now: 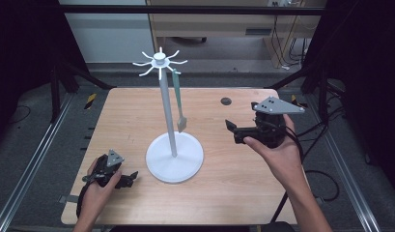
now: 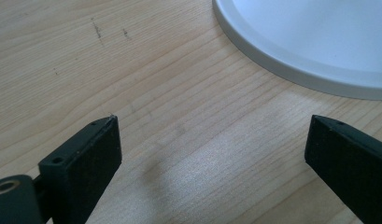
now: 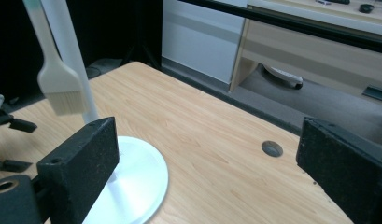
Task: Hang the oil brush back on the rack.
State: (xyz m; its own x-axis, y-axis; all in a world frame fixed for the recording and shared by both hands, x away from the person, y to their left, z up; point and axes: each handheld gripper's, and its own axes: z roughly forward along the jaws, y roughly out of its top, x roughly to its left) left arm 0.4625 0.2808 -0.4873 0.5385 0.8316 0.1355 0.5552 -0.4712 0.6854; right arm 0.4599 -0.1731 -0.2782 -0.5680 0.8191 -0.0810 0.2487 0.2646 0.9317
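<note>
A white stand [image 1: 174, 162] with a round base, a tall pole and a ring of hooks at its top [image 1: 160, 62] rises from the middle of the wooden table. A pale brush [image 1: 180, 121] hangs from one hook by its greenish handle; the right gripper view catches its bristles [image 3: 63, 92] beside the pole. My left gripper [image 1: 132, 179] rests low on the table left of the base [image 2: 319, 51], jaws open and empty. My right gripper [image 1: 232, 131] is held above the table to the right of the stand, open and empty, pointing left toward it.
The table [image 1: 233, 193] has a small round dark grommet [image 1: 226, 101] near its far edge, also seen in the right gripper view as a hole [image 3: 272, 148]. Dark frame rails run along both sides, with cabinets beyond the far edge.
</note>
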